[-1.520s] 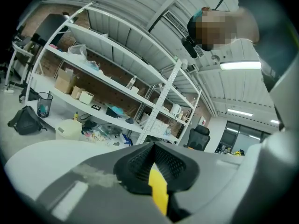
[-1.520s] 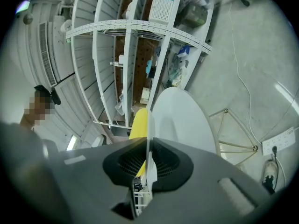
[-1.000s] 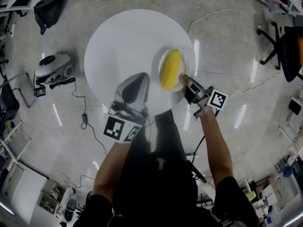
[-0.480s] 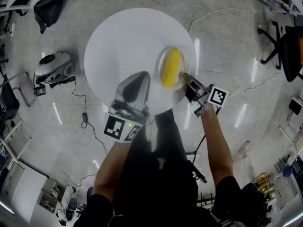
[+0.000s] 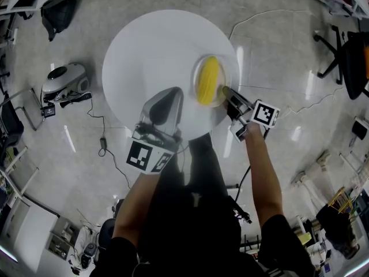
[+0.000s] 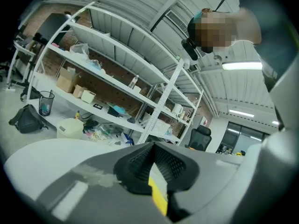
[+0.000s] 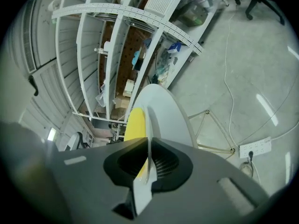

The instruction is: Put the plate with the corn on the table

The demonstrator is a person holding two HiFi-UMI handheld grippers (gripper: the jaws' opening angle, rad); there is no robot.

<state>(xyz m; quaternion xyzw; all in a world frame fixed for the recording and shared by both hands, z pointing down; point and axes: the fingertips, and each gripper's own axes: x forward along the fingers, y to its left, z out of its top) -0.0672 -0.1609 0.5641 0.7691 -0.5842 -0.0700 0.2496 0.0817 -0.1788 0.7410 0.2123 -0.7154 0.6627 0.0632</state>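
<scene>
A white plate (image 5: 226, 75) with a yellow corn cob (image 5: 209, 81) on it sits at the right edge of the round white table (image 5: 155, 51). My right gripper (image 5: 226, 92) is shut on the plate's near rim. Its jaws have just been closing, with the rim between the pads. In the right gripper view the plate (image 7: 161, 106) runs edge-on out from the right gripper (image 7: 149, 167), with the corn (image 7: 135, 120) on its left. My left gripper (image 5: 167, 97) hovers over the table's near edge, left of the plate. In the left gripper view the left gripper (image 6: 156, 171) looks shut and holds nothing that I can see.
Metal shelving (image 6: 117, 78) with boxes stands beyond the table. On the floor are a grey machine (image 5: 64, 81) and cables at the left, a black bag (image 5: 60, 13) at the top left, an office chair (image 5: 346, 56) at the right and a power strip (image 7: 254, 147).
My right gripper has tilted a little, and its marker cube sits slightly higher in the picture. The plate, the corn and my left gripper have stayed in place.
</scene>
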